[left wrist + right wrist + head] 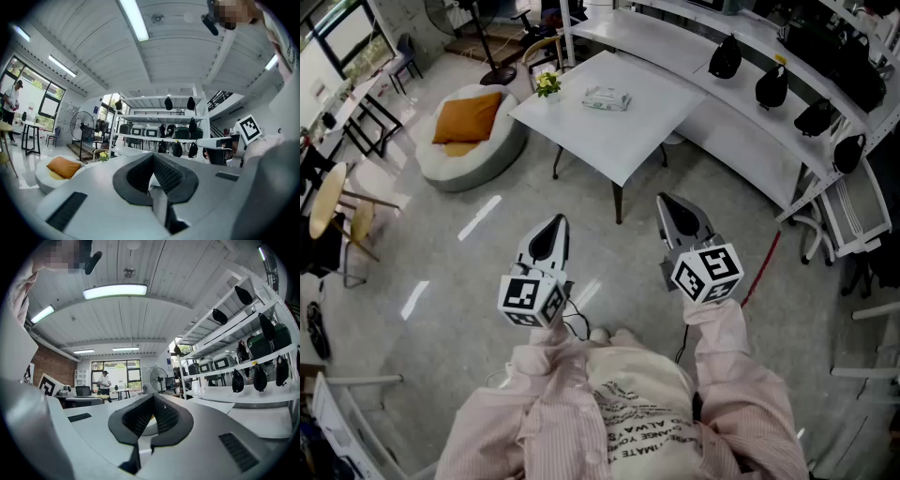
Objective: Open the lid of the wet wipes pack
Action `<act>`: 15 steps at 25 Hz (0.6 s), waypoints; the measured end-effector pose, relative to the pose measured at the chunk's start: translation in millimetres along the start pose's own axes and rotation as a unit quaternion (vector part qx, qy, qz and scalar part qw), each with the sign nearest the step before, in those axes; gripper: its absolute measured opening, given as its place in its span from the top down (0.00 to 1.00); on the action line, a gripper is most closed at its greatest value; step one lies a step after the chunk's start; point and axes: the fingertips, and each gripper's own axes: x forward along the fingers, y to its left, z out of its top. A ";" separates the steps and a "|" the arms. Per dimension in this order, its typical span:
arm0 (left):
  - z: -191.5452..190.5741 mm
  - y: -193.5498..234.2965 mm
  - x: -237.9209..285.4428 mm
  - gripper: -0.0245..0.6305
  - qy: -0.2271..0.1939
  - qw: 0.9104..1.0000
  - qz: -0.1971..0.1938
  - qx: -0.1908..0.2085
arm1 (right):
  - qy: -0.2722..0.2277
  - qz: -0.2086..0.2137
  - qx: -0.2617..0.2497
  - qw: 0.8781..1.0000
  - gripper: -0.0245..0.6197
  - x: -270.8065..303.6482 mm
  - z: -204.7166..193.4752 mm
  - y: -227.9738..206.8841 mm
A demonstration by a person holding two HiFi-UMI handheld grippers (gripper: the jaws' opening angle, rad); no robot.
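The wet wipes pack point(607, 97) lies flat on a white square table point(628, 141) far ahead in the head view, its lid down as far as I can tell. Both grippers are held level in front of my chest, well short of the table. My left gripper point(551, 227) has its dark pads together with nothing between them, as the left gripper view point(153, 157) also shows. My right gripper point(671, 202) is likewise shut and empty point(152, 398). The pack does not show in either gripper view.
A small pot of yellow flowers point(547, 84) stands on the table's left corner. A round beanbag with an orange cushion point(471, 120) sits left of it. A long white counter with black bags point(769, 89) runs behind and right. Chairs point(342, 220) stand at the left.
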 end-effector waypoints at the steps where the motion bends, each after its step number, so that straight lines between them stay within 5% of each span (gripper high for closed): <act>1: -0.9 -1.2 0.0 0.96 0.002 1.000 0.000 -0.001 | 0.002 0.001 0.004 1.000 0.96 -0.9 -1.2 -1.2; 11: -8.2 -13.8 -4.7 0.96 0.008 1.000 0.002 -0.010 | -0.001 0.010 0.019 1.000 0.95 -11.2 -7.9 -10.4; 15: -8.5 -17.6 -5.0 0.96 0.005 1.000 0.010 -0.014 | -0.001 0.015 0.022 1.000 0.80 -12.2 -10.7 -15.8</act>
